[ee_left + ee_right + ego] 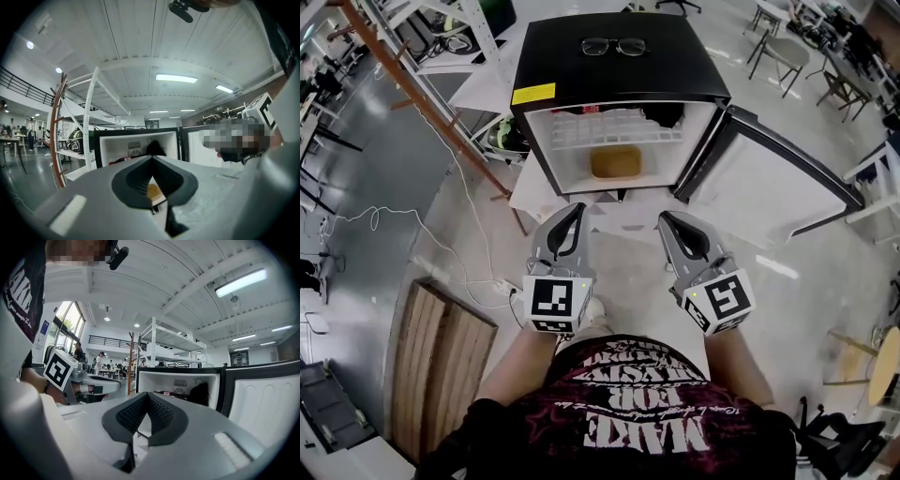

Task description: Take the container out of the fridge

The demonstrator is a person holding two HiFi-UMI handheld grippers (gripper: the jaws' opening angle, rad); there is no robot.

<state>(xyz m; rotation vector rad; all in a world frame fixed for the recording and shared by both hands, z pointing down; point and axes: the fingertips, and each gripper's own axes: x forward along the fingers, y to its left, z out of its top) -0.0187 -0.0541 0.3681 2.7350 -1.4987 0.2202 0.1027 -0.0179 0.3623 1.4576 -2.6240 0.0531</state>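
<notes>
At the bottom of the head view, nearest the lens, a dark printed shirt (642,427) is seen, with two forearms just above it by which the grippers are held. The left gripper (574,217) is held left of centre and the right gripper (668,221) right of centre. They are side by side but apart, and both are aimed up the frame at the fridge (619,66). In each gripper's own view the jaws are seen brought together at the tips, with nothing clamped between them.

The fridge is set at upper centre, with its door (769,178) swung wide to the right of the frame. The container (616,162), tan and shallow, is seen on the floor of the compartment, under a white wire shelf (614,127) and well apart from both grippers.

The approach is judged to be the step in hand: the door is already open and nothing has been grasped. For the next move, one gripper's jaws would need to be parted and carried forward, low enough to pass under the shelf. They would then be closed on the container's wall, and the container drawn out level.

Counted: two grippers, one fridge, one door, one wire shelf, one container, and one pair of glasses (614,45) on the fridge top.
</notes>
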